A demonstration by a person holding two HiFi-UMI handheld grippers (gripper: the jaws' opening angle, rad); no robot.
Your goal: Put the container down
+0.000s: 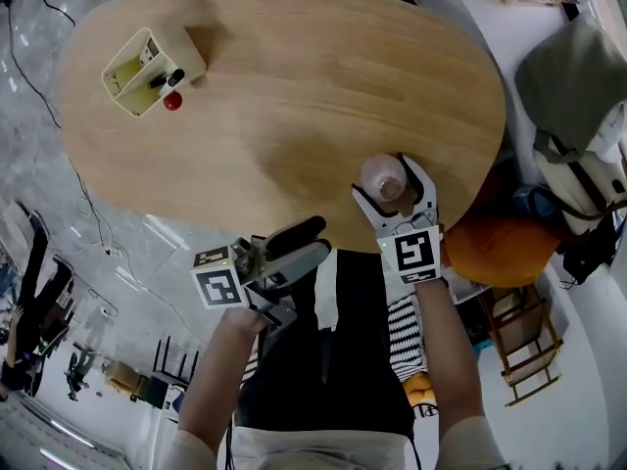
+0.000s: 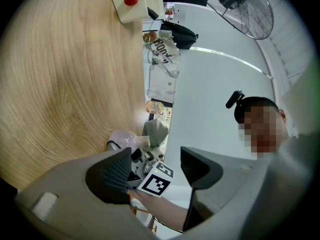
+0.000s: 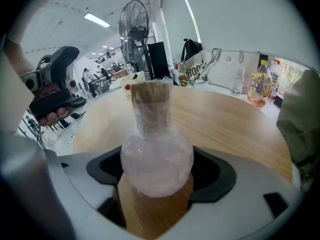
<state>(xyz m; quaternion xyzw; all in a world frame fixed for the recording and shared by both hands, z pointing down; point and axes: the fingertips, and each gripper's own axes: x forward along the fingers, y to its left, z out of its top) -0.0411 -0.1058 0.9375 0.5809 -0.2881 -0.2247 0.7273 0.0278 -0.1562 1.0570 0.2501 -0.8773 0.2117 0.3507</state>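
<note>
The right gripper (image 1: 390,186) clasps the round container (image 3: 157,156) at the near edge of the table (image 1: 294,96), seemingly about to set it down, so next it must rest it upright and then loosen, while the left gripper (image 2: 154,170) hangs with its jaws apart and empty.

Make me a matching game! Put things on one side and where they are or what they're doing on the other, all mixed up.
Things:
1. container
2. red ball
3. left gripper
4. fan

Places or states:
A. open, holding nothing
B. standing beyond the table
C. beside the cream box
D. between the fingers of the right gripper

Pairs: 1-D, 2-C, 3-A, 4-B
</note>
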